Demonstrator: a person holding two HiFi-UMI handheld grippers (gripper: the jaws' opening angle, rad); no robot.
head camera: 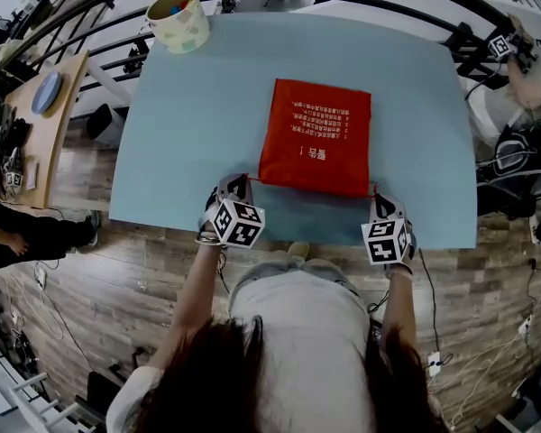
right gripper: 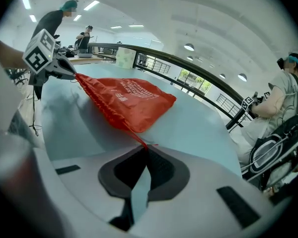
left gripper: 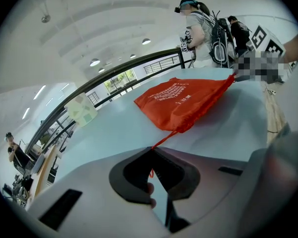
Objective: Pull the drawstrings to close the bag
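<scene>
Red drawstrings (left gripper: pixel 165 138) pinched in fingers (left gripper: pixel 131 177) of my left gripper (head camera: pixel 242 180) and right gripper (head camera: pixel 379 194); an uneven tug could slip one cord free, I judge.

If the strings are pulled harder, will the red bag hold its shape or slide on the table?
Probably floppy: the red bag lies flat, its mouth edge puckered. Thin, so likely light; it may slide on the smooth table.
</scene>
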